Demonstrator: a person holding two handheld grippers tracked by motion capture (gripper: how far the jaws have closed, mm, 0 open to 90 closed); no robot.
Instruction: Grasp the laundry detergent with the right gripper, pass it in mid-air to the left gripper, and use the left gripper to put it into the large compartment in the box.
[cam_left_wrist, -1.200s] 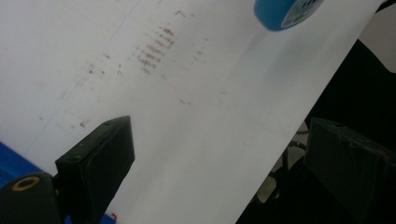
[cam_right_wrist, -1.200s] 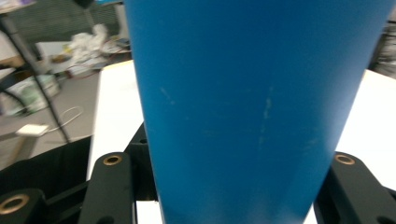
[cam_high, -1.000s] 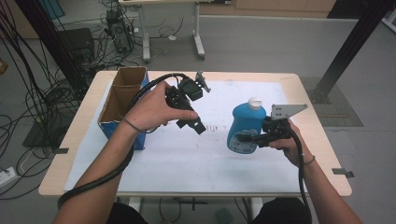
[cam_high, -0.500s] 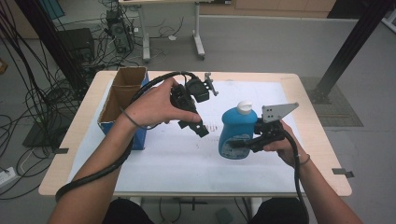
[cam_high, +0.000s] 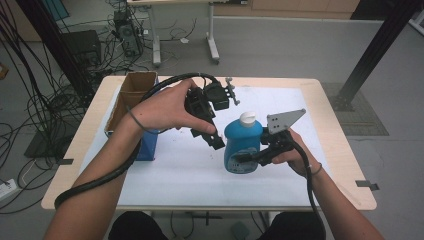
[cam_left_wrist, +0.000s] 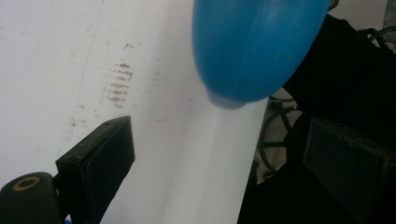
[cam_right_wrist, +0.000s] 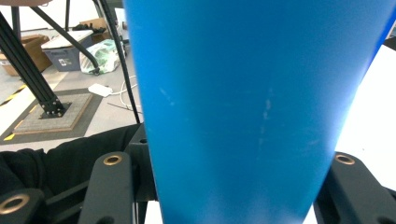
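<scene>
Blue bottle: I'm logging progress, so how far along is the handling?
Done: the right tool is clamped on the blue bottle, which hangs clear of the white table cover in the left gripper view. In hand: the left tool is open beside it. Left: setting it down, perhaps in the cardboard box.

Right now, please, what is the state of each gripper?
Left gripper: open, holding nothing, beside the blue bottle.
Right gripper: shut on the blue bottle.

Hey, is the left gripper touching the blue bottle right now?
Apart. In the left gripper view the left gripper has its jaws open with white table between them, and the blue bottle hangs farther off, clear of both.
</scene>
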